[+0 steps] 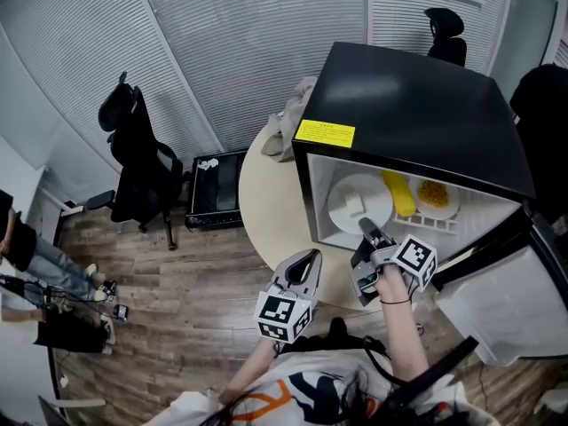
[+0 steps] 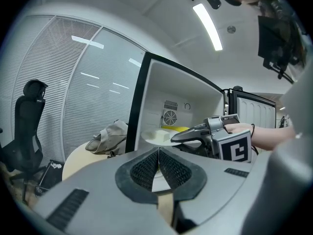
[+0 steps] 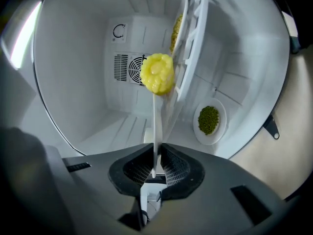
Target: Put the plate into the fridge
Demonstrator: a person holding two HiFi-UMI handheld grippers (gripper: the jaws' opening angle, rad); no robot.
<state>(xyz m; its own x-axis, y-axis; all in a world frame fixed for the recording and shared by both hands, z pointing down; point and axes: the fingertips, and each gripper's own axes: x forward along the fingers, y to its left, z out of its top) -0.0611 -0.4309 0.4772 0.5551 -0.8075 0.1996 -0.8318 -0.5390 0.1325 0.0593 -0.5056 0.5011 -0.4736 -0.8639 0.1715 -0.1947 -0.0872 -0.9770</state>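
The right gripper (image 3: 155, 166) is clenched on the rim of a round white plate (image 1: 358, 201), which reaches into the open black mini fridge (image 1: 417, 105). The left gripper (image 2: 159, 163) is closed and empty, just outside.

Item count: fridge (image 1: 417, 105), one; plate (image 1: 359, 204) (image 1: 437, 199) (image 3: 210, 121), three; corn cob (image 3: 157, 73), one; tongs (image 1: 309, 257) (image 1: 366, 229), two; office chair (image 1: 138, 158) (image 1: 446, 34), two; round tabletop (image 1: 266, 202), one; crumpled cloth (image 1: 288, 127), one.

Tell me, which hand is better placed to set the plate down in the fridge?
The right. The right gripper is shut on the white plate at its rim, and the plate is inside the open fridge. The left gripper hangs outside, fingers together and empty.
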